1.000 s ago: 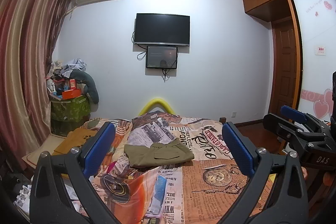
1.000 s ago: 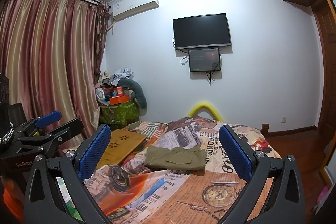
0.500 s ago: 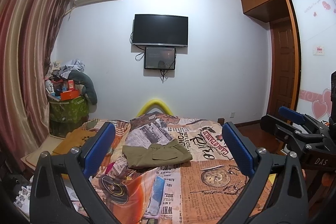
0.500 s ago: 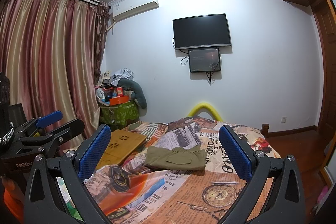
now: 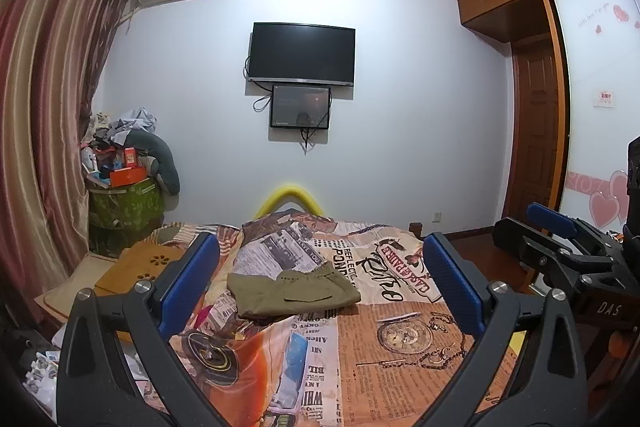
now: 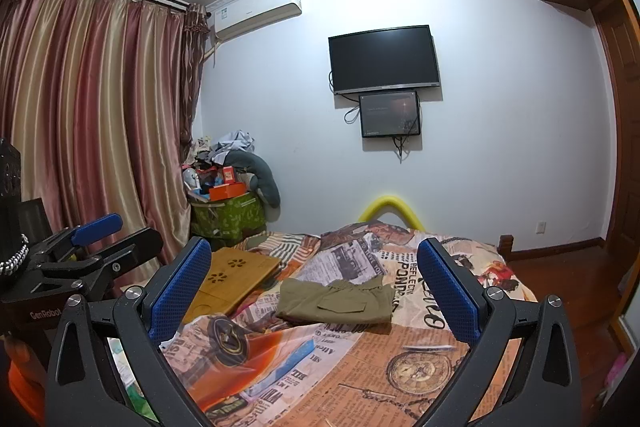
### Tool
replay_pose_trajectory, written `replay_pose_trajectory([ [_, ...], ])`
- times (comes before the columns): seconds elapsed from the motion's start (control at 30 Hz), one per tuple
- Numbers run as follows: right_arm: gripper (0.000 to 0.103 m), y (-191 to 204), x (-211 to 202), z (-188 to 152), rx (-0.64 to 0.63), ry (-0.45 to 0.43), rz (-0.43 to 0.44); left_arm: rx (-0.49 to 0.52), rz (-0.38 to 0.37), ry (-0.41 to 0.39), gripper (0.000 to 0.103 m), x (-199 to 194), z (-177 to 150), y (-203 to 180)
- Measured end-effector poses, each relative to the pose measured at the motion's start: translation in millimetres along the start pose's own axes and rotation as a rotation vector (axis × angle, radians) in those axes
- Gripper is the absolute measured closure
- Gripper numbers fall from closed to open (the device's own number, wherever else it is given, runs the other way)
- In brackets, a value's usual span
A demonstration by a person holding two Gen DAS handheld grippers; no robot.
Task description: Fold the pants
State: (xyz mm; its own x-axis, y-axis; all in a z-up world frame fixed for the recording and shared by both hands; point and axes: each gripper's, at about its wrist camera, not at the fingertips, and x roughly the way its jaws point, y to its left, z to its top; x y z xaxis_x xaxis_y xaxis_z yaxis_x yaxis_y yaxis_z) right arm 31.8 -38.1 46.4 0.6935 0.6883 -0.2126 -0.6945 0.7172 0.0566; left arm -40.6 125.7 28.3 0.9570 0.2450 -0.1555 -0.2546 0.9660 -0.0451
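Here, the olive-green cloth pants (image 5: 294,289) lie already folded into a compact, roughly rectangular bundle on the bed, resting on the newspaper-and-pocket-watch printed bedspread (image 5: 400,339) near the middle of the mattress. A flapped cargo pocket faces up on the top layer, and the gathered elastic waistband runs along the far edge, slightly rumpled. The near edge of the bundle is straight, while the left side sags a little over a ridge in the bedspread.

The left gripper (image 5: 320,287), black-framed with blue textured pads (image 5: 186,285), is held above the near part of the bed with its fingers spread wide, clear of the cloth and holding nothing. The right gripper (image 6: 314,291) is likewise splayed apart and empty, raised well short of the pants (image 6: 336,301). Each gripper shows at the edge of the other's view.

To the left of the pants a pale wooden lap tray with flower-shaped cutouts (image 6: 234,273) rests on the bed. On the white far wall hang a black flat television (image 5: 302,53) and a smaller dark screen (image 5: 300,107) just below it.
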Motion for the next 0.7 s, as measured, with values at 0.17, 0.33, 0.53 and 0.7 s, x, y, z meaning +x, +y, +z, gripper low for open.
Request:
replay_pose_trajectory([
  [0.17, 0.001, 1, 0, -1, 0.005, 0.004, -0.003, -0.003, -0.008, 0.004, 0.0, 2, -1, -1],
  [0.33, 0.001, 1, 2, -1, 0.011, 0.009, -0.008, -0.006, -0.01, 0.006, 0.0, 3, -2, -1],
  [0.53, 0.001, 0, 5, -3, 0.021, 0.019, -0.011, -0.019, -0.01, 0.024, 0.0, 9, -3, 1],
  [0.7, 0.001, -2, 8, -3, 0.024, 0.027, -0.014, -0.014, -0.012, 0.032, 0.0, 13, -5, -1],
])
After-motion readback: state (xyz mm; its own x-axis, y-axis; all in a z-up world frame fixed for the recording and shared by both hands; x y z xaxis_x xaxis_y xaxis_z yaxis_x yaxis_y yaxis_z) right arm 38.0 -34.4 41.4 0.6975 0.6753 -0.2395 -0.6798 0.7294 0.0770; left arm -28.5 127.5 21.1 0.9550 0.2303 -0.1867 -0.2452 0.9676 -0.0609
